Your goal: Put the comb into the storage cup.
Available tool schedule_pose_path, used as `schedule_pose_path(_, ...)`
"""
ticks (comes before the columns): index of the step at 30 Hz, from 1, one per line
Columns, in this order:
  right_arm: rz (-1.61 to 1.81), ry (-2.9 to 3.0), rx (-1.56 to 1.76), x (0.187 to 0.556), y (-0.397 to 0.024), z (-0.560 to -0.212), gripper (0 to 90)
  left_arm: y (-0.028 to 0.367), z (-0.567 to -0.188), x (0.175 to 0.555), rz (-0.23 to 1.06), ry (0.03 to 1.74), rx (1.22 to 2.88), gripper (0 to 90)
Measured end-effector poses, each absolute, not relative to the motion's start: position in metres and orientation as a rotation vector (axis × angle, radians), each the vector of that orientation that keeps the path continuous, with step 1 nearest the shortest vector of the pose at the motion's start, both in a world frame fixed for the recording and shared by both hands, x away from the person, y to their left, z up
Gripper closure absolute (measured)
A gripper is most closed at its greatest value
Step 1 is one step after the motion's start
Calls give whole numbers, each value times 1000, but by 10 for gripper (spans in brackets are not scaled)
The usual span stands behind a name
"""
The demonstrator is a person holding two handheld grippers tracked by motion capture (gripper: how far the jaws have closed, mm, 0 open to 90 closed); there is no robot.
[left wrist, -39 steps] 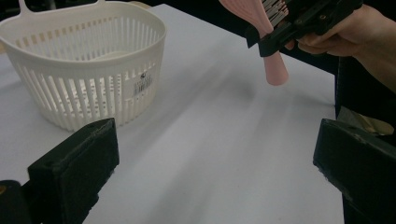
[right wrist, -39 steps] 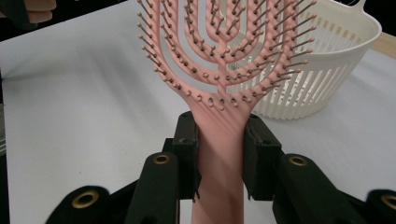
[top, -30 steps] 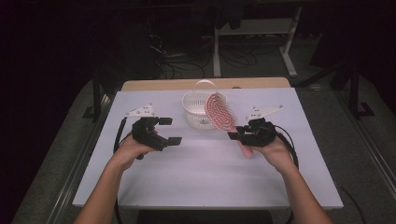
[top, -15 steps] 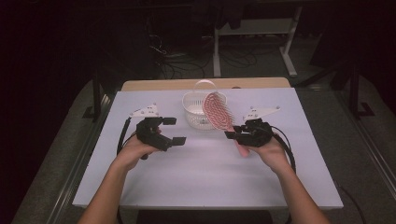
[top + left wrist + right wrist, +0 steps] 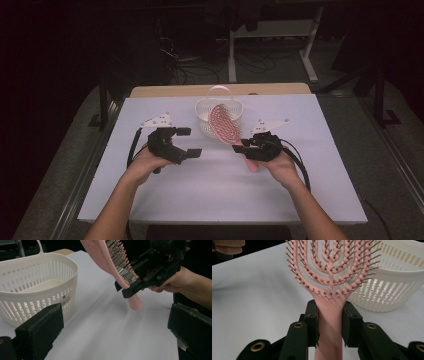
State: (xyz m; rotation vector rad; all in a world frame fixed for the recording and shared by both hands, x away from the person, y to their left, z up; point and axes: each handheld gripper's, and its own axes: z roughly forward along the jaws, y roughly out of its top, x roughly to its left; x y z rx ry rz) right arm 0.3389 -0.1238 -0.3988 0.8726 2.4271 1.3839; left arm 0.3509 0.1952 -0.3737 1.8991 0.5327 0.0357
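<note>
**Carrying the brush to the basket**

Spreading across the scene, the white table (image 5: 220, 190) is carrying one thing that stands on it, the basket (image 5: 218, 118), sitting near the far edge with its handle upright. In the left gripper view its inside is looking empty, so nothing is lying in it yet.

The brush (image 5: 221, 125) is hanging in the air, off the table, with its pink head leaning over the basket's near rim and its handle pointing down toward the person. The right gripper (image 5: 243, 146) is gripping it: in the right gripper view the two black fingers (image 5: 311, 322) are pressing on either side of the handle, just below the bristled head. So the pick-up is looking done, and the carry is well under way.

The left gripper (image 5: 189, 141) is waiting beside the basket, well apart from the brush, its fingers spread wide with nothing between them.

What is remaining, by my reading: getting the head fully past the rim, lowering the brush inside, and letting go.
</note>
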Motion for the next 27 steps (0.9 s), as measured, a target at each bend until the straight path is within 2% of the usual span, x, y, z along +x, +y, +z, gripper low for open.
schedule_pose_path(27, 1409, 2509, 758, 330, -83, -411, 686, 187, -374, 347, 74, 558, 1892, 5)
